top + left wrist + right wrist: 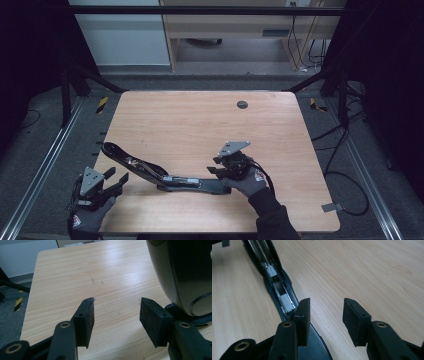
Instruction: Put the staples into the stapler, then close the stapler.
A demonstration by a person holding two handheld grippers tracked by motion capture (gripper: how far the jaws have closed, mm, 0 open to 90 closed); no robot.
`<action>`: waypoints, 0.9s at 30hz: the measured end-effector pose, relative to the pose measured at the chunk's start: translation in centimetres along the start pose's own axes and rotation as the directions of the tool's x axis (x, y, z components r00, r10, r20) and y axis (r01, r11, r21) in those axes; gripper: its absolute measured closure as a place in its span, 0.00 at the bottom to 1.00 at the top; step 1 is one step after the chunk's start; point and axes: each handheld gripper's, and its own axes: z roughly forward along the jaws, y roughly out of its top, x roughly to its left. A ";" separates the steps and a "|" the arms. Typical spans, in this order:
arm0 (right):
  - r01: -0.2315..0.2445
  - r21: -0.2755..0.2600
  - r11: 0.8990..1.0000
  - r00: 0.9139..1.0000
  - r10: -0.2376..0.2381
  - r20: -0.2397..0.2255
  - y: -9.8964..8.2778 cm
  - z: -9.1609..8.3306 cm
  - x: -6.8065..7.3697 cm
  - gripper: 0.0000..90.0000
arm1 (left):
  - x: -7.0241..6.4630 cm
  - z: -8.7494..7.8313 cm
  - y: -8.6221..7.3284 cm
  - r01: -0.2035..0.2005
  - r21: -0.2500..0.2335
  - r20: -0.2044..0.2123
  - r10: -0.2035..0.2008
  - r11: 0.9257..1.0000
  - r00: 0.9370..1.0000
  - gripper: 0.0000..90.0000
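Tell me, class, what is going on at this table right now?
A person in grey gloves holds a gripper in each hand over a wooden table. A long black stapler, swung fully open, lies flat on it near the front edge. The right gripper sits at one end of the stapler, jaws open with nothing between them. The left gripper waits near the other end, at the table's front left corner, also open and holding nothing.

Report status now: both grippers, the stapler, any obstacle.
Left gripper open, empty, at stapler's end. Right gripper open above its base, nothing gripped. Stapler opened flat on table. No obstacle.
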 end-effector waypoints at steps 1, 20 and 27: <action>-0.009 -0.005 1.000 1.000 0.009 0.006 -0.3 -0.3 -0.1 0.63 | 0.0 -0.1 0.0 0.000 -0.003 0.002 0.000 1.000 1.000 0.49; -0.165 -0.107 0.980 0.957 0.186 0.224 -6.2 -4.9 -1.3 0.55 | -0.1 -0.6 0.3 0.020 -0.043 0.034 -0.018 0.999 0.999 0.45; -0.173 -0.120 0.978 0.955 0.197 0.223 -7.0 -6.0 -0.6 0.54 | -0.1 -1.0 0.6 0.021 -0.065 0.052 -0.017 0.998 0.999 0.40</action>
